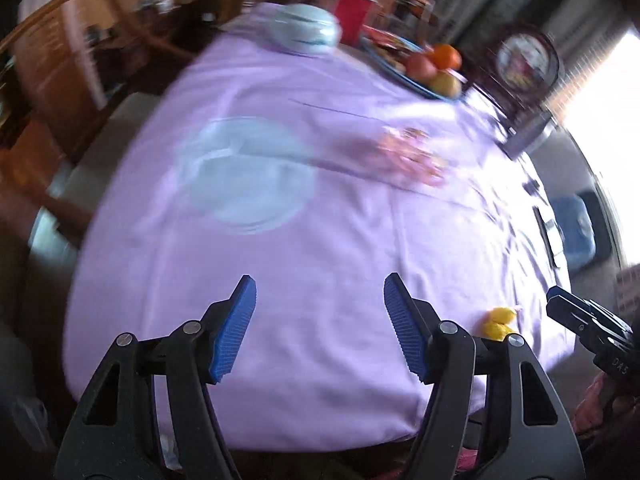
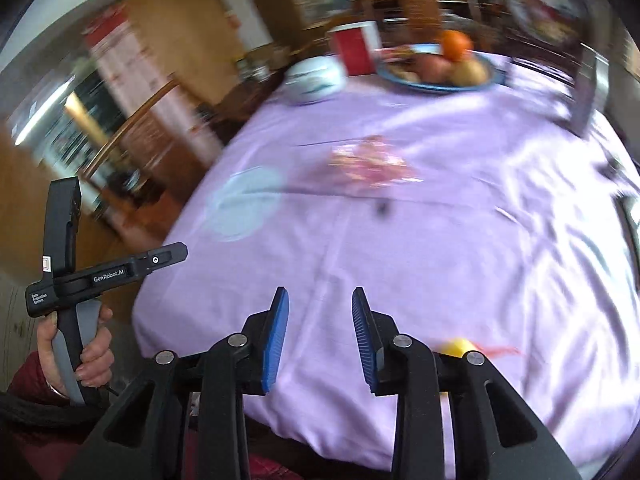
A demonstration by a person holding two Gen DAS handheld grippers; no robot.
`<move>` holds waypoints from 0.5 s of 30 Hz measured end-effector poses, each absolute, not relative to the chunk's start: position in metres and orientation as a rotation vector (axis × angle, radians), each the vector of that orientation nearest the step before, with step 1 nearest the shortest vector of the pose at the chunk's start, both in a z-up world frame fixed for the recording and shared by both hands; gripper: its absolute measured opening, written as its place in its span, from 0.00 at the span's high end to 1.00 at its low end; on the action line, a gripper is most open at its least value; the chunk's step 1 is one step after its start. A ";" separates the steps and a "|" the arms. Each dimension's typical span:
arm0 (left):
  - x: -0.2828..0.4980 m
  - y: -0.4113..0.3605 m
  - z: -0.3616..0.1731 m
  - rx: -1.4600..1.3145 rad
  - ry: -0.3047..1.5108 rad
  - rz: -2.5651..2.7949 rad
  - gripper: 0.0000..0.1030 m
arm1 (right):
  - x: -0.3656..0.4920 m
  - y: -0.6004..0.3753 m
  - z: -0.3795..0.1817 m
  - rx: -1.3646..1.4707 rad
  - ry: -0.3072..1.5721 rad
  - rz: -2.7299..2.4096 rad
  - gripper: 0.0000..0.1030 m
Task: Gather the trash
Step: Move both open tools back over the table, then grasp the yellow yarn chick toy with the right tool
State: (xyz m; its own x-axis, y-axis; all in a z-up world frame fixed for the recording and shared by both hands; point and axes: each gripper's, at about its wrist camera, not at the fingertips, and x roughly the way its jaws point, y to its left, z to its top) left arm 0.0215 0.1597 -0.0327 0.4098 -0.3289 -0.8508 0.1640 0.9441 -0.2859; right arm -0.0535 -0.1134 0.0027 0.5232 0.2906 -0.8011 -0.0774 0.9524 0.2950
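Right, both jaws empty, left gripper (image 1: 320,328) wide, right gripper (image 2: 320,336) narrower; that pink wrapper (image 2: 372,162) looks light, crinkly — I'd pinch its edge.

A red cup (image 2: 354,50), a pale bowl (image 2: 316,79) and a blue plate of fruit (image 2: 436,68) are sitting at the far edge of the lilac-clothed counter (image 2: 400,260).

Left tool (image 1: 320,322) is hanging over the near edge of the table (image 1: 320,240) with its blue pads spread and nothing between them. Pretty blurry, but there's a pale plate (image 1: 244,174), a pinkish crumpled wrapper (image 1: 414,156) mid-table, and a yellow scrap (image 1: 498,322) just right of the tool.
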 end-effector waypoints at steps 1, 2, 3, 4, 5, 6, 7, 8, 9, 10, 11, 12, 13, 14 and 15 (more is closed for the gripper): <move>0.026 0.148 -0.033 -0.149 1.111 -0.340 0.37 | -0.057 -0.126 -0.001 0.247 0.996 0.194 0.65; 0.029 0.139 -0.032 -0.137 1.113 -0.355 0.37 | -0.064 -0.136 -0.004 0.264 0.996 0.159 0.62; 0.031 0.126 -0.033 -0.116 1.116 -0.384 0.36 | -0.067 -0.146 -0.008 0.275 0.999 0.138 0.62; 0.034 0.118 -0.035 -0.105 1.119 -0.399 0.36 | -0.072 -0.155 -0.012 0.289 1.004 0.112 0.61; 0.036 0.108 -0.036 -0.090 1.123 -0.420 0.36 | -0.073 -0.159 -0.016 0.295 1.008 0.092 0.61; 0.036 0.100 -0.038 -0.078 1.127 -0.436 0.36 | -0.077 -0.165 -0.022 0.301 1.018 0.063 0.60; 0.036 0.093 -0.040 -0.067 1.133 -0.450 0.36 | -0.081 -0.169 -0.027 0.311 1.029 0.042 0.59; 0.037 0.089 -0.040 -0.060 1.138 -0.459 0.36 | -0.085 -0.174 -0.033 0.324 1.039 0.027 0.59; 0.036 0.085 -0.041 -0.050 1.140 -0.466 0.36 | -0.089 -0.181 -0.040 0.341 1.052 0.013 0.59; 0.036 0.080 -0.042 -0.033 1.143 -0.472 0.36 | -0.091 -0.186 -0.047 0.354 1.063 0.001 0.59; 0.034 0.079 -0.041 -0.025 1.144 -0.472 0.36 | -0.092 -0.187 -0.050 0.359 1.070 -0.003 0.59; 0.033 0.078 -0.041 -0.014 1.144 -0.472 0.36 | -0.092 -0.190 -0.057 0.364 1.083 -0.010 0.59; 0.032 0.079 -0.039 -0.009 1.144 -0.471 0.36 | -0.092 -0.191 -0.062 0.371 1.091 -0.014 0.59; 0.031 0.081 -0.038 0.001 1.144 -0.465 0.36 | -0.092 -0.193 -0.068 0.380 1.096 -0.012 0.59; 0.031 0.083 -0.039 0.007 1.147 -0.456 0.36 | -0.091 -0.192 -0.072 0.386 1.102 -0.007 0.59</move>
